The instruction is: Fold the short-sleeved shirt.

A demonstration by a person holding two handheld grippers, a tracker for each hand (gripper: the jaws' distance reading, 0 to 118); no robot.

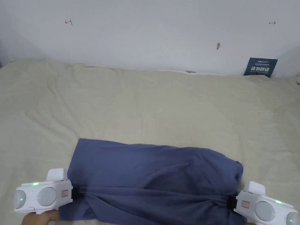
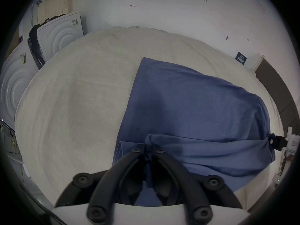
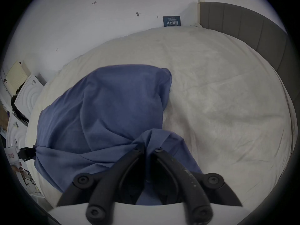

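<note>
The blue shirt point(image 1: 152, 175) lies on the cream bed sheet point(image 1: 146, 102), on the side of the sheet nearest the person, well apart from the white wall point(image 1: 146, 29). It is plain, dull blue and soft (no print visible), its far half billowed into a smooth bulge, with a taut ridge of bunched cloth running across it. The left gripper point(image 2: 148, 150) is clenched on the shirt's left edge; the right gripper point(image 3: 147, 149) is clenched on its right edge, cloth gathered between each pair of jaws.
</note>
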